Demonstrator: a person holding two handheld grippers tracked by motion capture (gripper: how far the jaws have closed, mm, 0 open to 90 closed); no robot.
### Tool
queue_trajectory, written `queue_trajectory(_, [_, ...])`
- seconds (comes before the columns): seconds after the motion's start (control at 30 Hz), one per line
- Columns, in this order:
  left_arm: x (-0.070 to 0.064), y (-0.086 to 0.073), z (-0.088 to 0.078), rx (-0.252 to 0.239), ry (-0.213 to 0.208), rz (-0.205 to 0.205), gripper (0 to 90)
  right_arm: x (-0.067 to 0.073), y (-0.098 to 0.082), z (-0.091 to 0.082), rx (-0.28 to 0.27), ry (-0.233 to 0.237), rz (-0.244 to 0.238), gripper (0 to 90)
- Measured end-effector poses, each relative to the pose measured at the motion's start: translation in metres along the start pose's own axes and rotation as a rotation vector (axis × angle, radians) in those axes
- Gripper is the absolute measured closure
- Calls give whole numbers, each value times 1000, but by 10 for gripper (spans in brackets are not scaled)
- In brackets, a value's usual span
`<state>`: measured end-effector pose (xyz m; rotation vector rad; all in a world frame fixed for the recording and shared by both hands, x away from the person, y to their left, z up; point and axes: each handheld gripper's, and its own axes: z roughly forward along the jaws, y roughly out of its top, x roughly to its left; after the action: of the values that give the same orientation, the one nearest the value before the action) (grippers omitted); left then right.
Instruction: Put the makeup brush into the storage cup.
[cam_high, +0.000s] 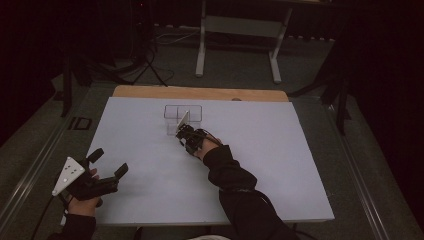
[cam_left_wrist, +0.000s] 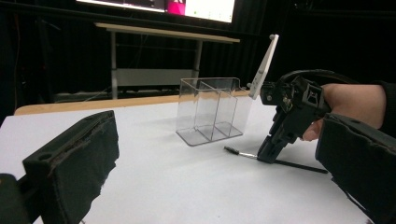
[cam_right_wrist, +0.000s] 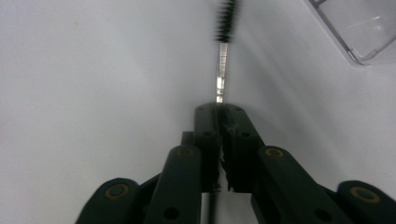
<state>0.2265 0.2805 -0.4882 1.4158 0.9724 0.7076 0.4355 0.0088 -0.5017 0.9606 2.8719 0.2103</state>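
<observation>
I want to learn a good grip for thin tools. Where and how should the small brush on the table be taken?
Grip the small brush on its thin handle, behind the metal neck, coming from above with the jaws across it. It lies flat and slender on the table, so only its sides offer hold. The right gripper is shut on it this way.

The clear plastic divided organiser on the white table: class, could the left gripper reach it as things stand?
Probably yes: the left gripper is open, and bare white table lies between it and the clear plastic organiser.

Three cameras, one shared clear organiser

High view looks down and forward over the pale grey surface; left gripper view faces low across it; right gripper view sits close, downward; all share the clear plastic divided box.
</observation>
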Motion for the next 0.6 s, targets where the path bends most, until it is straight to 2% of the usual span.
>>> queue_trajectory(0.23, [0,0,0,3,-1,2,3,0,0,0,-8,-2,11,854])
queue_trajectory(0.33, [0,0,0,0,1,-2,3,-5,-3,-7,-47,24,33,854])
queue_trajectory(0.47, [0,0,0,2,0,-4,3,-9,-6,-13,-69,36,46,855])
queue_trajectory(0.53, [0,0,1,4,-1,0,3,-12,-10,-23,-109,63,73,855])
queue_trajectory(0.6, [-1,0,1,5,-1,1,3,-12,-13,-26,-123,69,71,855])
